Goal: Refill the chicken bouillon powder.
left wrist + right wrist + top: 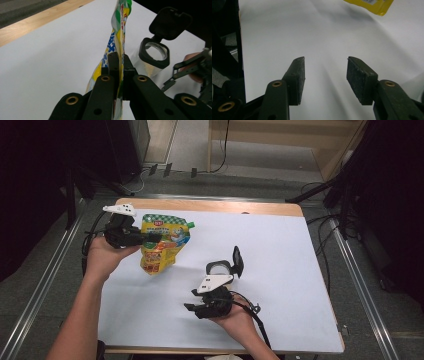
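Left tool is clenched on the side edge of a yellow pouch, holding it up above the far left part of the surface; in the left gripper view the pouch stands edge-on between the closed jaws. Right tool sits low near the front edge, its jaws spread with nothing between them.

White sheeting covers the surface, with a wooden strip along the far edge. Grey floor, metal rails and cables surround it.

A clear jar with a black flip lid standing open lies near the middle, just beyond the right tool and well apart from the pouch.

Printing on the pouch is too small to read.
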